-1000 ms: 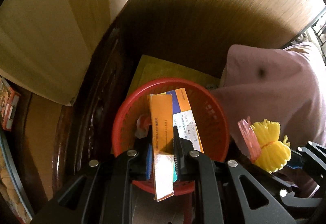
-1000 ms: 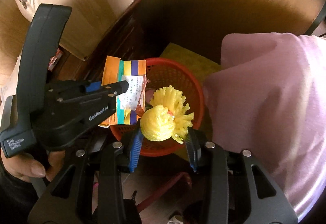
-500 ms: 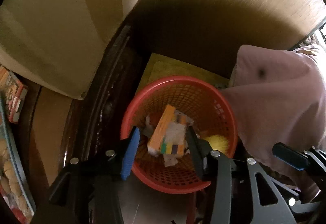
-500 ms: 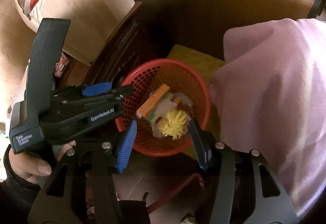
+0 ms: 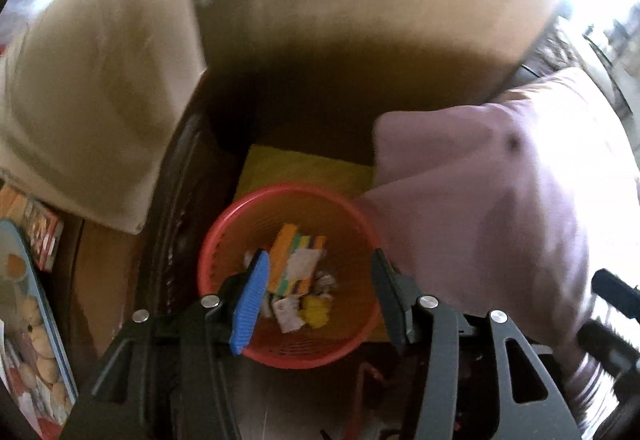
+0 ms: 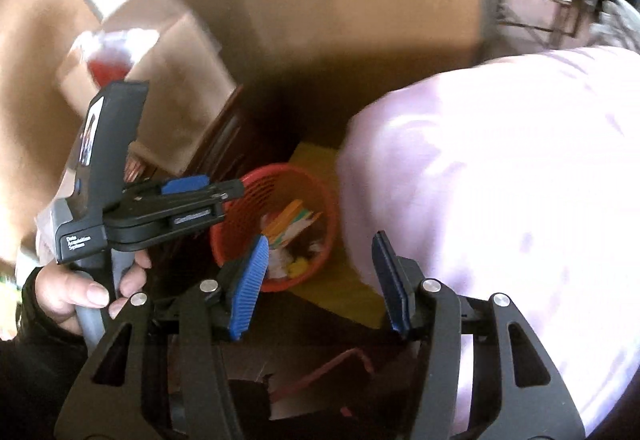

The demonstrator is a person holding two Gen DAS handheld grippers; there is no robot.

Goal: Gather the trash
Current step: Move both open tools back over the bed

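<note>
While both grippers hang over the red basket [image 5: 290, 350], the left gripper [image 5: 318, 298] and right gripper [image 6: 320, 282] gape wide, holding nothing. A pink cushion [image 5: 500, 207] crowds the basket's rim at 3 o'clock, dark wooden furniture [image 5: 180, 199] at 9. Inside lie a striped orange box [image 5: 294, 260], crumpled paper [image 5: 288, 314] and a yellow pom-pom [image 5: 316, 312].

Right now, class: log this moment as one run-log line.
left gripper: open, empty | right gripper: open, empty | red basket: holds orange box, yellow foam net | phase: trash dropped
</note>
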